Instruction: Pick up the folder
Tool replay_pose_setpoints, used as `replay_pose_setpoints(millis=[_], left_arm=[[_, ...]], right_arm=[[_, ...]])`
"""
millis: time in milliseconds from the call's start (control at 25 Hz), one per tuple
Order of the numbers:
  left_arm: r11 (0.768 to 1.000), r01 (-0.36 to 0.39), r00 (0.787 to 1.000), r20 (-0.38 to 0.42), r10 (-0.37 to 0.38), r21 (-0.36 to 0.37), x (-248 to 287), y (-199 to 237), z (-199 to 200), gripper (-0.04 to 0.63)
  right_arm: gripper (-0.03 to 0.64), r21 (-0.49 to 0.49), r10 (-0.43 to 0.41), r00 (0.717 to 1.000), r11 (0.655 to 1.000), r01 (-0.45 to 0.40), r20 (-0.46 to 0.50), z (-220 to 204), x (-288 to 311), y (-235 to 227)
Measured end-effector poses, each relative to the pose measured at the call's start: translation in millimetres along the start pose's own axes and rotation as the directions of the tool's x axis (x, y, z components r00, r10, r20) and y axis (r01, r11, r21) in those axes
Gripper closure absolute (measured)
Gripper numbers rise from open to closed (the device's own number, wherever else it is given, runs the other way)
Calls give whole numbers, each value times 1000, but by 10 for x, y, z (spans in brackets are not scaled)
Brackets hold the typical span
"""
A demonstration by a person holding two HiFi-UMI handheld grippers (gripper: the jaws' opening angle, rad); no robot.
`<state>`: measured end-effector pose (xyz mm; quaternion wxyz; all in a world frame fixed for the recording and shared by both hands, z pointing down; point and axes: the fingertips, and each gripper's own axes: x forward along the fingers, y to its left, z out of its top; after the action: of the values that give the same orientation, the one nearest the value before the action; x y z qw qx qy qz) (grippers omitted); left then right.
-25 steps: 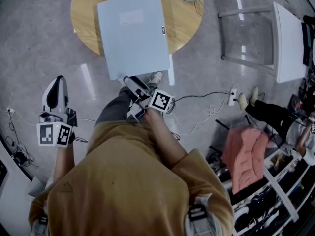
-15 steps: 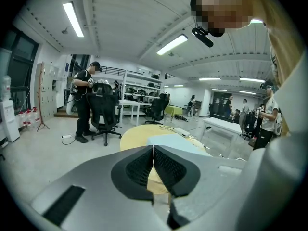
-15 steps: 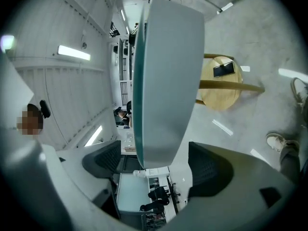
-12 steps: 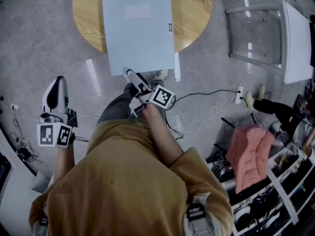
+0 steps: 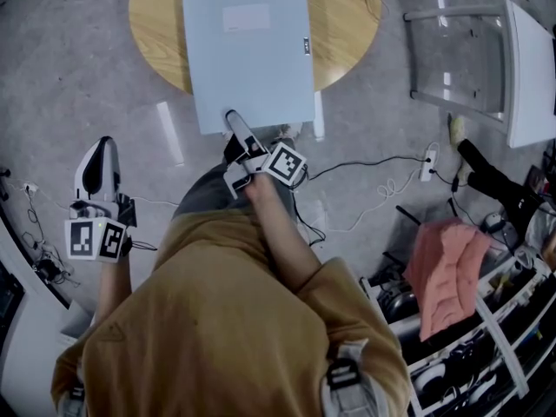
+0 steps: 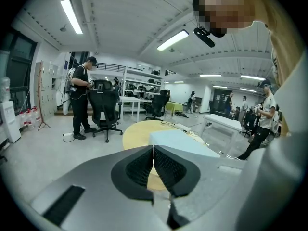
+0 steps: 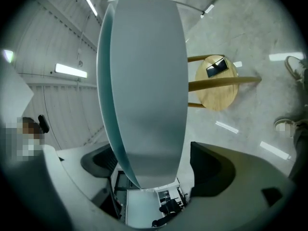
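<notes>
Two tongs: on my right gripper point(image 5: 236, 130) the jaws have just been opening wide and straddle the near edge of the folder point(image 5: 248, 50) without pinching it. It lies flat on the round table point(image 5: 156, 24), overhanging toward me. My left gripper point(image 6: 153, 154) is pressed together, empty.

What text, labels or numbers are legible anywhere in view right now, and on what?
Nothing can be read.
Pale label on the folder: print too faint to read.
Small dark tag at the folder's right edge: too small to read.
Marker cubes: square code patterns only, no letters.
</notes>
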<state>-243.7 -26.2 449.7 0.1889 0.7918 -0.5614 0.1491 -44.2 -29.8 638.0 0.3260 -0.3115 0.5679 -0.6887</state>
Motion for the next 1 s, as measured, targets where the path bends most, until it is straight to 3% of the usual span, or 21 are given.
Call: replay_pose_setpoints(millis=[800,1000], left_arm=[[1000,10,1000,-23,-11,-10,105,96,-60,591],[1000,9,1000,-25,-10,-15,87,112,-71,591]], right_arm=[[209,28,22,994,999,-25,103,177,191,-50],[256,9,-9,993,1000,8,118,172,158,-80]])
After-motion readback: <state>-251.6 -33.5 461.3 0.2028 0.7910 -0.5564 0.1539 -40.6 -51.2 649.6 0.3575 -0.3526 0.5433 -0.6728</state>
